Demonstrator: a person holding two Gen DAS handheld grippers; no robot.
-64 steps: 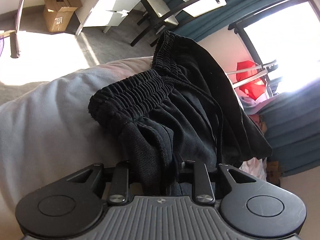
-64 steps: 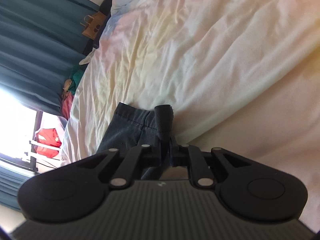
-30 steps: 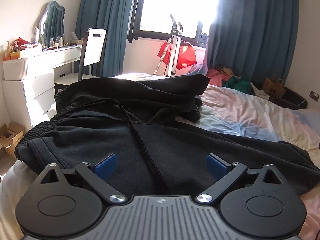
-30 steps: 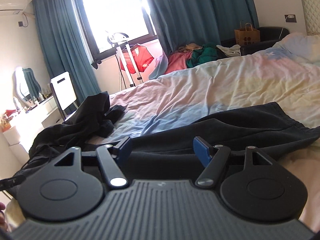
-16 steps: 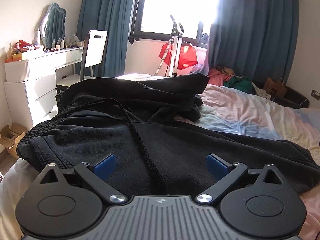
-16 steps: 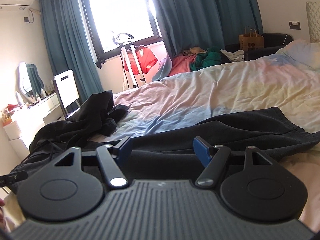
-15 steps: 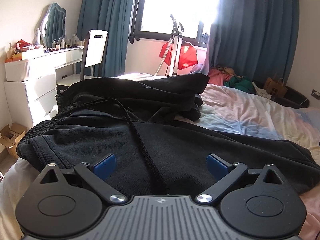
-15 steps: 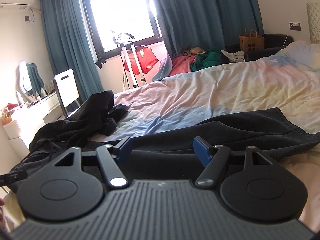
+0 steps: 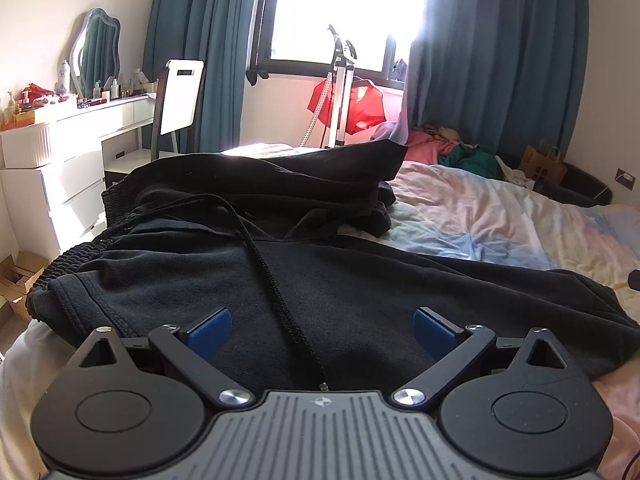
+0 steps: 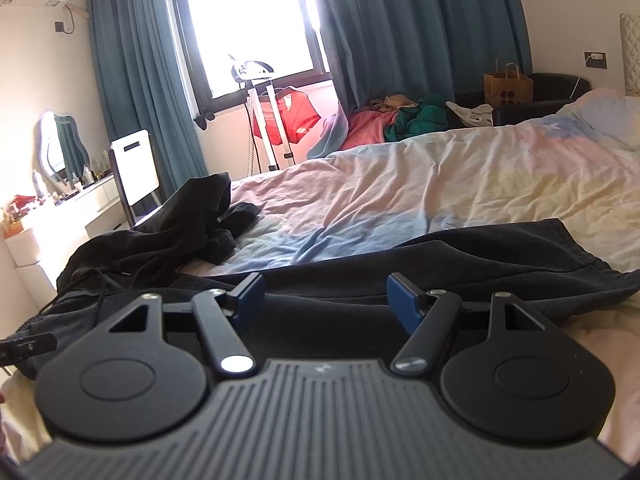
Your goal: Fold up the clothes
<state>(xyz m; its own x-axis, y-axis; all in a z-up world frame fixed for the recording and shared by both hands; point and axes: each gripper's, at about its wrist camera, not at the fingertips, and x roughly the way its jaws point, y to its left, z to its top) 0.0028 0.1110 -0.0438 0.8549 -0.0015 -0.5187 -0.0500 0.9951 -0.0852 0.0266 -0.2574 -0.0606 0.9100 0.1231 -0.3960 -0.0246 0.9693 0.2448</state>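
Observation:
Black drawstring pants (image 9: 360, 292) lie spread across the near edge of the bed, the elastic waistband (image 9: 60, 268) at the left and a black drawstring (image 9: 272, 280) running over the cloth. One pant leg is folded back in a heap behind (image 9: 288, 184). My left gripper (image 9: 322, 328) is open and empty just above the waist end. My right gripper (image 10: 326, 292) is open and empty above the leg end of the pants (image 10: 460, 272), whose hem (image 10: 592, 268) lies to the right.
The bed (image 10: 480, 176) has a rumpled pastel sheet. A white dresser (image 9: 44, 168) with a mirror and a white chair (image 9: 180, 96) stand at the left. A garment stand with red cloth (image 9: 348, 104) is under the window. A clothes heap (image 10: 400, 120) and a paper bag (image 10: 508, 88) sit beyond the bed.
Two seconds ago both grippers were shut on the pants and held them up. Since one second ago they are open with the pants lying on the bed; little has moved since.

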